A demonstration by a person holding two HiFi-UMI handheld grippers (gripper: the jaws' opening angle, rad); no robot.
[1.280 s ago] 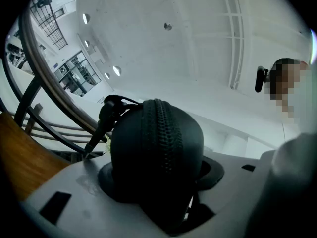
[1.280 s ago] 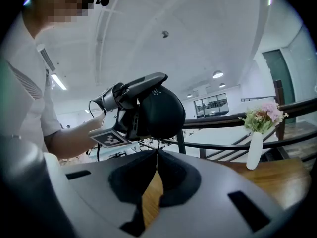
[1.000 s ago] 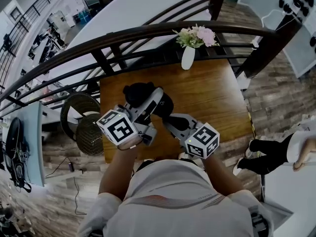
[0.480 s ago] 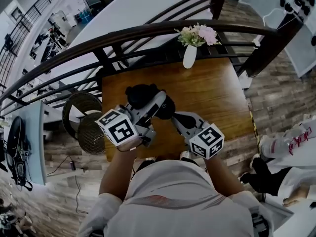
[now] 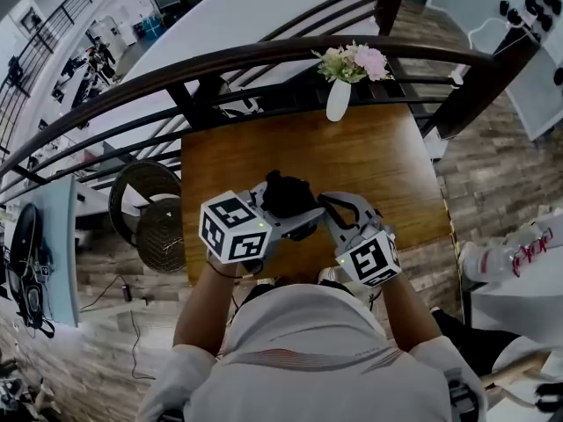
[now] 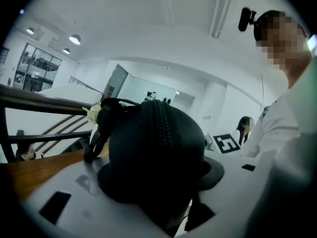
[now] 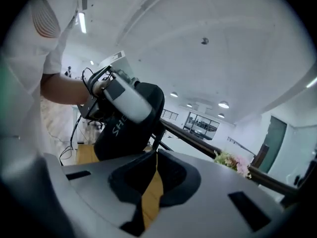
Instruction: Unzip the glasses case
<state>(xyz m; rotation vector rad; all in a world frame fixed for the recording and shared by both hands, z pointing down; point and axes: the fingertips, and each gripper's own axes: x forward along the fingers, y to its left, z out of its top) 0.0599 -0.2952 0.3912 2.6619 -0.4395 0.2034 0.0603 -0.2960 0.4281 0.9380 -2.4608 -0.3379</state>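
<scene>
The black glasses case (image 5: pixel 287 197) hangs above the wooden table (image 5: pixel 378 156), clamped between the jaws of my left gripper (image 5: pixel 280 207). In the left gripper view the case (image 6: pixel 153 148) fills the gap between the jaws, its zipper (image 6: pixel 159 125) running over the top and a black loop (image 6: pixel 101 125) at its far end. My right gripper (image 5: pixel 328 203) points at the case's right end with its jaws shut. In the right gripper view its tips (image 7: pixel 153 155) meet right below the case (image 7: pixel 126 128). Whether they pinch the zipper pull is hidden.
A white vase of flowers (image 5: pixel 338 95) stands at the table's far edge, against a dark railing (image 5: pixel 264 60). Two round woven seats (image 5: pixel 145 209) sit left of the table. A person's legs (image 5: pixel 519 249) show at the right.
The left gripper has carried the case rightward and closer to me, rolling it over. The right gripper has rolled and now sits against the case's right end.
</scene>
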